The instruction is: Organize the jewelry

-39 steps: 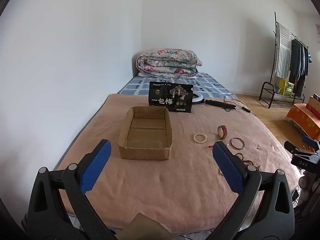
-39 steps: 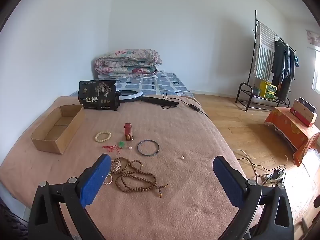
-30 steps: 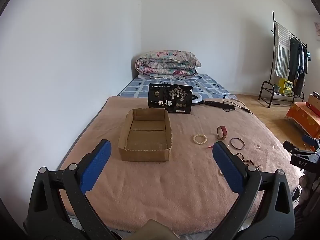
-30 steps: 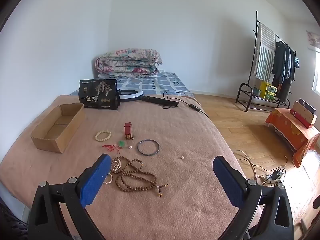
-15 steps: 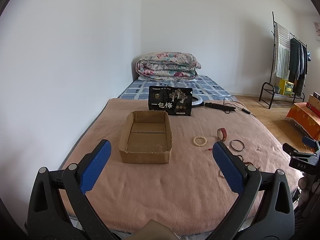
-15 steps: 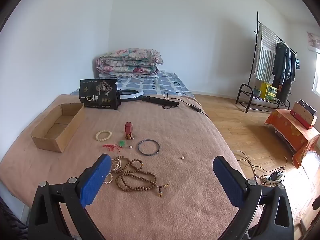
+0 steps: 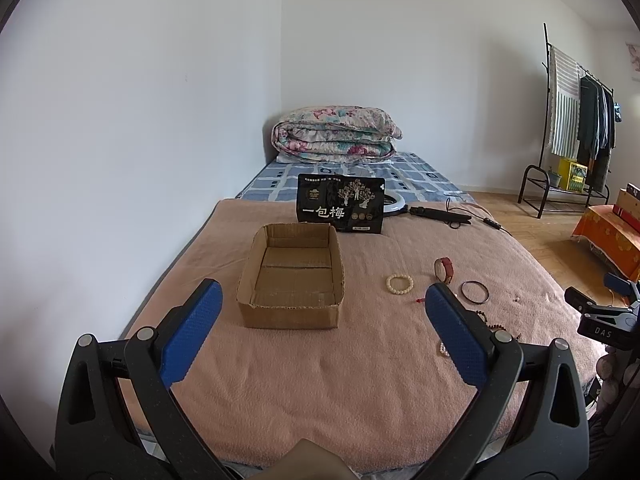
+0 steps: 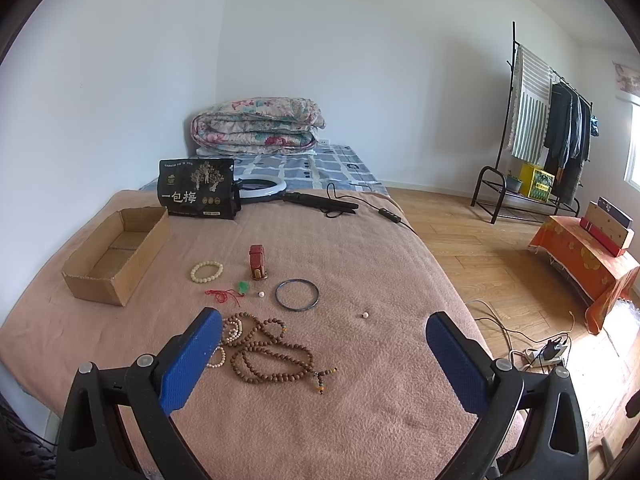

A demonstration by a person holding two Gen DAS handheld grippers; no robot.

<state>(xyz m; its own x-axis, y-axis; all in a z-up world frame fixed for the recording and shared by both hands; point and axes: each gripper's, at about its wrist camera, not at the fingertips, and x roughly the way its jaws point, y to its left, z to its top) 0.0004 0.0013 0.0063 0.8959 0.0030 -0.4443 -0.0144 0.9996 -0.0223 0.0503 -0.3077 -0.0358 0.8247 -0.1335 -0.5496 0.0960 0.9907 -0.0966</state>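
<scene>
Jewelry [image 8: 272, 346] lies untouched (on the blanket [image 8: 360, 400]); each hand-held gripper [image 7: 320, 336] [image 8: 322, 354] spread wide, empty.

We see a bed covered by a tan blanket [image 8: 360, 400], with an open cardboard box [image 8: 116, 256] lying on its left part and a black printed pouch [image 8: 196, 194] standing just behind it. Near the middle lie a cream bead bracelet [image 8: 206, 271], a red watch [image 8: 257, 262], a dark bangle [image 8: 297, 295], a red cord with a green charm [image 8: 228, 294] and a long brown bead necklace [image 8: 272, 350]. Farther back lie a ring light [image 8: 262, 190] and a folded floral quilt [image 8: 256, 126].
</scene>
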